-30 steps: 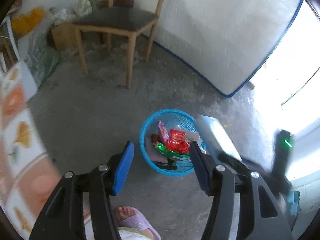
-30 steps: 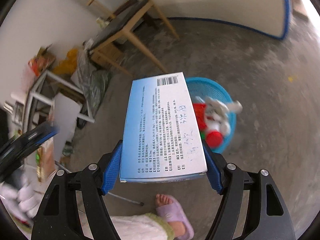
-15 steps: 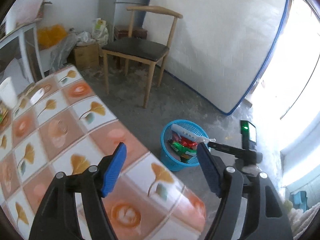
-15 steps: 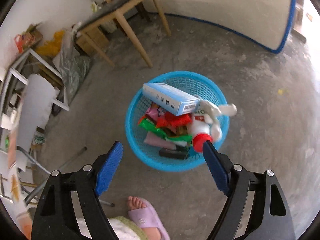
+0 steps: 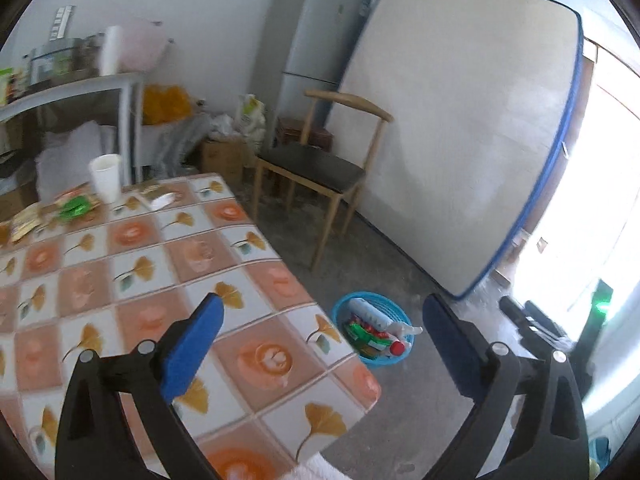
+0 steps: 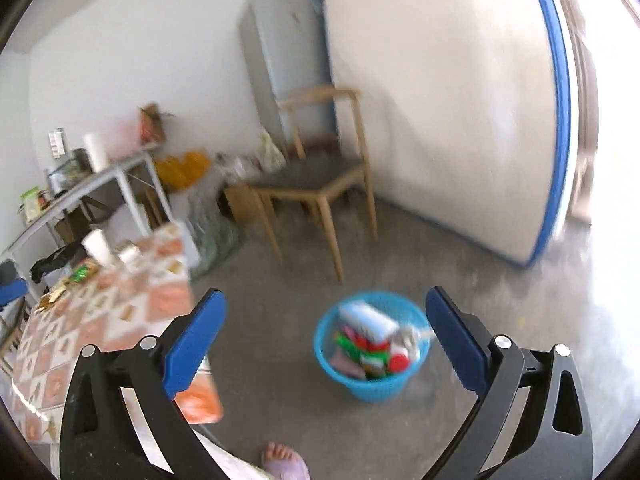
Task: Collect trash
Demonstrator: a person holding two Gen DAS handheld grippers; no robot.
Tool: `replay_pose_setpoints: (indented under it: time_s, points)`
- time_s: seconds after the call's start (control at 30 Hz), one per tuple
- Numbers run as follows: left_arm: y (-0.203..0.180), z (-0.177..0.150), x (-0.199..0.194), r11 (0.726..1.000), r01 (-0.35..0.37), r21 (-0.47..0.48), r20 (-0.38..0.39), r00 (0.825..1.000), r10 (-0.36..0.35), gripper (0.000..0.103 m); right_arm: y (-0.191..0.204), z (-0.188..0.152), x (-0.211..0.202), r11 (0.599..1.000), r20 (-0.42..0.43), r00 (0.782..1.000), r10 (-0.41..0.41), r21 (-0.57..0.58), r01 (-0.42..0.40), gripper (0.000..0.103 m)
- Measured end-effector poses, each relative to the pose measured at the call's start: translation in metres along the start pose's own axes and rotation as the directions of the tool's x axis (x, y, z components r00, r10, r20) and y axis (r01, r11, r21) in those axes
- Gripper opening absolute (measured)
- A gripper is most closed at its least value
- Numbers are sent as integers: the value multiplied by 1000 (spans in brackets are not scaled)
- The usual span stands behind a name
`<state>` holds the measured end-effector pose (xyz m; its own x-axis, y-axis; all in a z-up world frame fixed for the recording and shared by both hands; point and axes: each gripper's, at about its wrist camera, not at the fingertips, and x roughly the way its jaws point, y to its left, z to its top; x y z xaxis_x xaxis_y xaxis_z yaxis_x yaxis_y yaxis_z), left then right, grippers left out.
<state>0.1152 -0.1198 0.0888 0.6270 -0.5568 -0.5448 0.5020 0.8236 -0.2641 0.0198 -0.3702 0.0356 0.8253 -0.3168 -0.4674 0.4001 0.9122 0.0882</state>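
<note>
- Opening wide, your left hand-held gripper (image 5: 320,344) fills the lower part of the left wrist view, with nothing between its blue pads.
- Your right hand-held gripper (image 6: 326,340) is opening too, jaws far apart and empty, low in the right wrist view.
- You can see the blue basket (image 5: 400,361) on the floor at lower centre of the left view, just off the worktop's (image 5: 140,280) corner.
- Trash fills that basket: a pale blue box (image 5: 368,311) lies on top, with red and green wrappers (image 5: 366,332) and a red-capped item (image 5: 397,347) beside it.
- In the right view the same basket (image 6: 372,390) sits between your spread fingers, blurred, so the pieces inside are hard to sort.
- At upper left of the left view, a white cup (image 5: 106,178) stands on the worktop; a green wrapper (image 5: 74,205) and what look like yellowish packets (image 5: 26,220) lie near it.
- A wooden chair (image 5: 320,168) stands behind the basket, beside a mattress (image 5: 460,128) leaning on the wall.
- Your foot in a purple slipper (image 6: 286,466) shows at the bottom edge of the right view.
</note>
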Motion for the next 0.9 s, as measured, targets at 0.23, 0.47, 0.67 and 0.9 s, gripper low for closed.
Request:
replay_pose_setpoints:
  time_s: [0.23, 0.47, 0.67, 0.9]
  points:
    - [-11, -37, -26, 944, -310, 111, -3, 950, 312, 97, 59, -10, -36, 982, -32, 988, 152, -108, -155, 96]
    - [10, -76, -31, 903, -429, 31, -142, 892, 429, 97, 108, -42, -36, 958, -160, 984, 74, -264, -115, 96]
    - [24, -87, -37, 896, -444, -11, -173, 883, 436, 97, 116, -54, -24, 959, -310, 951, 18, -264, -104, 95]
    - [35, -77, -58, 894, -441, -78, -152, 892, 427, 97, 106, -48, -40, 983, -332, 942, 42, -157, -99, 95]
